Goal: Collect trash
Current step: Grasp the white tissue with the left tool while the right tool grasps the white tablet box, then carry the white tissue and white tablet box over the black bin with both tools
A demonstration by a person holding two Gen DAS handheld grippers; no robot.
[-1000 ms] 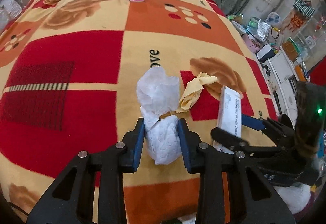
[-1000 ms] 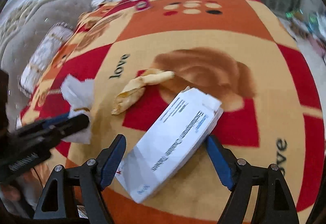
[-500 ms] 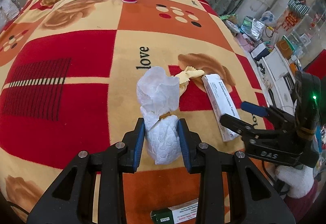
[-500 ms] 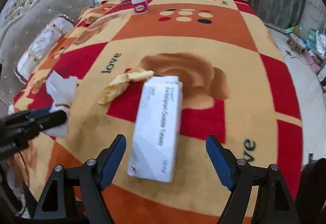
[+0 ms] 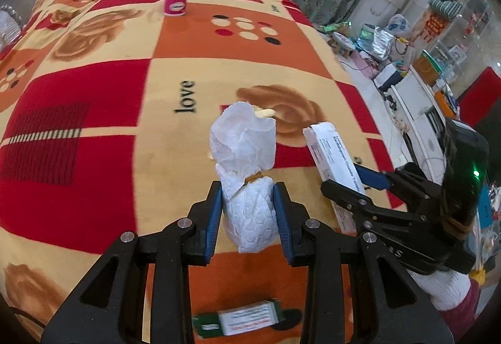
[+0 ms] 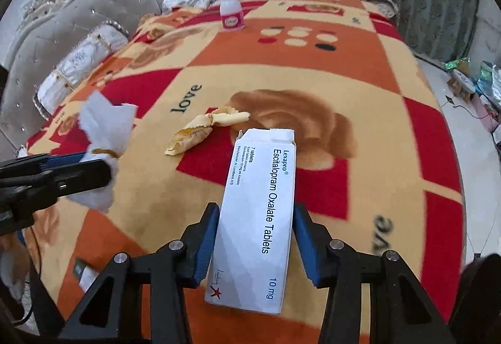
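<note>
My left gripper point(image 5: 247, 190) is shut on a white tissue wad point(image 5: 242, 140) and holds it above the patterned blanket point(image 5: 94, 93). My right gripper point(image 6: 255, 212) is closing its jaws on a white tablet box point(image 6: 266, 175). The blue pads touch both long sides of the box, which tilts up off the blanket. In the left wrist view the tablet box point(image 5: 332, 150) sticks out of the right gripper point(image 5: 347, 184). A crumpled yellow scrap point(image 6: 200, 128) lies on the blanket ahead. A white and pink bottle point(image 6: 231, 13) stands at the far end.
A small green and white box point(image 5: 244, 317) lies near the blanket's front edge. Pillows point(image 6: 78, 62) and a tufted grey headboard point(image 6: 47, 24) are at the left. To the right of the bed, bags and a white cabinet point(image 5: 416, 112) crowd the floor.
The right jaws have closed around the tablet box, which now lies lengthwise between them and tilts up. Both grippers have drawn back and risen. The left still holds the tissue wad.
</note>
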